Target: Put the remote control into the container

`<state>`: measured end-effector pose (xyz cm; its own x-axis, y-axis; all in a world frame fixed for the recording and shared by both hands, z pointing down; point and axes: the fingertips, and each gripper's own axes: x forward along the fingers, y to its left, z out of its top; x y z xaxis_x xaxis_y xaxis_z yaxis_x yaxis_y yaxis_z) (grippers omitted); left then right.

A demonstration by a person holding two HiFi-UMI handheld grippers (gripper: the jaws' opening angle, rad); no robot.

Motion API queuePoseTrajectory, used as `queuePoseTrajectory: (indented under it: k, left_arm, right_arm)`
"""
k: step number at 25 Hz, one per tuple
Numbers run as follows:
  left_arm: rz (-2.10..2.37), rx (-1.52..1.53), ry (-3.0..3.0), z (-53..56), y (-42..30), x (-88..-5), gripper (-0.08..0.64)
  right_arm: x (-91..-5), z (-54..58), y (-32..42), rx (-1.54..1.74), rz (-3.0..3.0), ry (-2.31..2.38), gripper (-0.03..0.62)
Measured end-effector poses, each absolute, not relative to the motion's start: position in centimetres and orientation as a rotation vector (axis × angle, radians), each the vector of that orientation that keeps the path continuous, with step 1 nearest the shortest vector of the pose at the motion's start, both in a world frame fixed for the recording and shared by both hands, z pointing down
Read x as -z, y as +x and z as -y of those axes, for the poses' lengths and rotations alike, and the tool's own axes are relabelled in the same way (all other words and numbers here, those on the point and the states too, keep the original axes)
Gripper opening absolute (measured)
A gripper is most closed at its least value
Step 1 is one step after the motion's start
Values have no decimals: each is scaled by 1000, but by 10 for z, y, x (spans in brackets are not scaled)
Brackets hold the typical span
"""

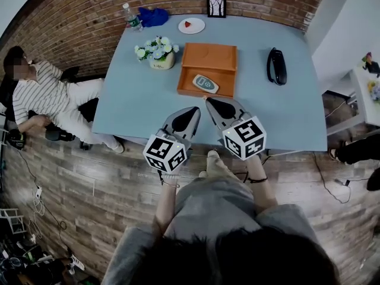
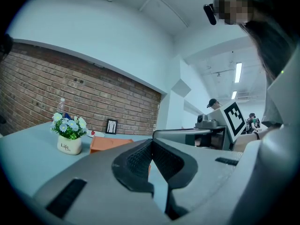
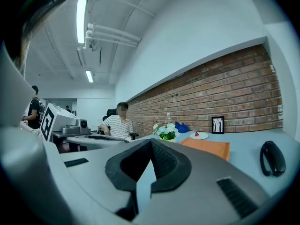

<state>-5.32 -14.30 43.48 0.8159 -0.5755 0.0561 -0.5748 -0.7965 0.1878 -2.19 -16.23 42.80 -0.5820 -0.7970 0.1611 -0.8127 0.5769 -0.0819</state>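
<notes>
Pale oval remote control [image 1: 205, 84], lying flat in orange container [image 1: 208, 58]

Container [image 1: 209, 55] orange; table [image 1: 142, 108] lt blue; remote control [image 1: 205, 83] grey/white; wall [image 1: 77, 16] red brick; shirt [image 1: 37, 97] b/w striped.

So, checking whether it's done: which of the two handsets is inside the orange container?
The pale remote control, lying in the orange container; the black handset sits outside, on the tabletop.

Pale remote control [image 1: 205, 83] flat inside open orange container [image 1: 208, 57] — lower corner.
</notes>
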Motion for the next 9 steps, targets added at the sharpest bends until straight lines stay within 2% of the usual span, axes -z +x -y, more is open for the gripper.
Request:
queuePoseTrajectory:
  k: [9]
  left_arm:
    - [910, 12, 2808, 140, -63, -434, 3]
  right_arm:
    - [-430, 160, -32, -221, 2705, 1370, -2]
